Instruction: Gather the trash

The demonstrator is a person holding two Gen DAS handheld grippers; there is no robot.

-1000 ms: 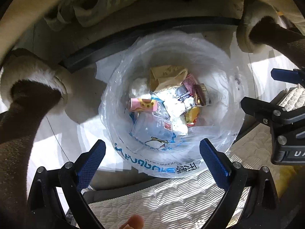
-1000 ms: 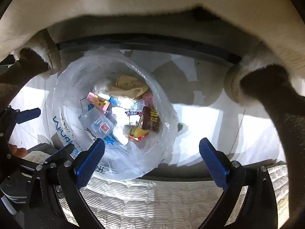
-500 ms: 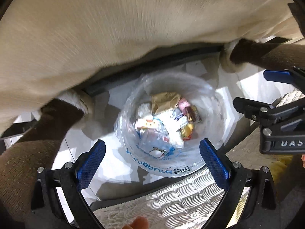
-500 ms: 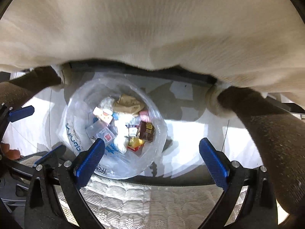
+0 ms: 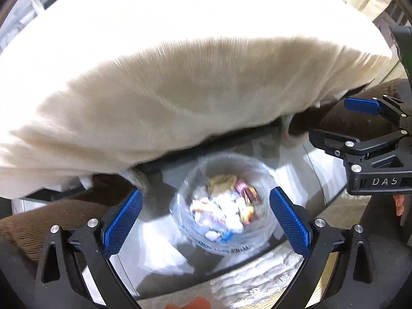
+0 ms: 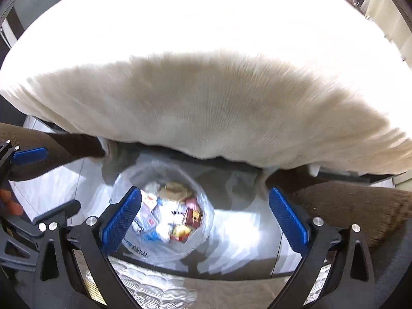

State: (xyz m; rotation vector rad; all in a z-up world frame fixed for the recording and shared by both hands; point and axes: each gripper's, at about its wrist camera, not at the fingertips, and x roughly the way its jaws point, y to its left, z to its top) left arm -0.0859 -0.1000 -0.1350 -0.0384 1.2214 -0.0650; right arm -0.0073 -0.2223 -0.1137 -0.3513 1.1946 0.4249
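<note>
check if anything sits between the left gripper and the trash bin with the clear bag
Nothing visible does. The left gripper hangs open above the trash bin, whose wrappers show between its fingers. The cream sweater bulges in above the bin and the right gripper is off to the side.

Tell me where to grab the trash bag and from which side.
Grip the trash bag at its upper plastic rim, coming straight down from above. It stands open-mouthed on the floor; the thin film there pinches easily, and the wrappers lie lower.
</note>
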